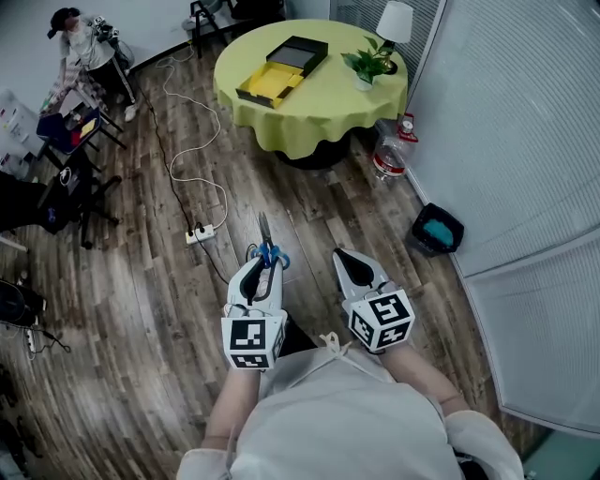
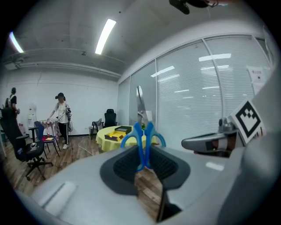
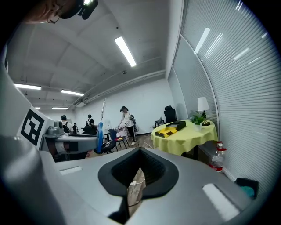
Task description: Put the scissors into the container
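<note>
Blue-handled scissors (image 1: 266, 246) stick out forward from my left gripper (image 1: 262, 266), which is shut on their handles (image 2: 142, 136), blades pointing away from me. The container, a black and yellow open box (image 1: 281, 70), lies on a round table with a yellow-green cloth (image 1: 319, 108) far ahead across the room. It also shows in the left gripper view, container (image 2: 117, 132), and the right gripper view, container (image 3: 171, 128). My right gripper (image 1: 349, 261) is held beside the left one, jaws together with nothing between them (image 3: 139, 176).
A potted plant (image 1: 367, 66) and a lamp (image 1: 394, 23) stand on the table. On the wooden floor are a water bottle (image 1: 392, 155), a black bin (image 1: 437, 230), and a power strip with cable (image 1: 200, 232). Office chairs and a person (image 1: 80, 56) are far left. A blinds-covered glass wall runs along the right.
</note>
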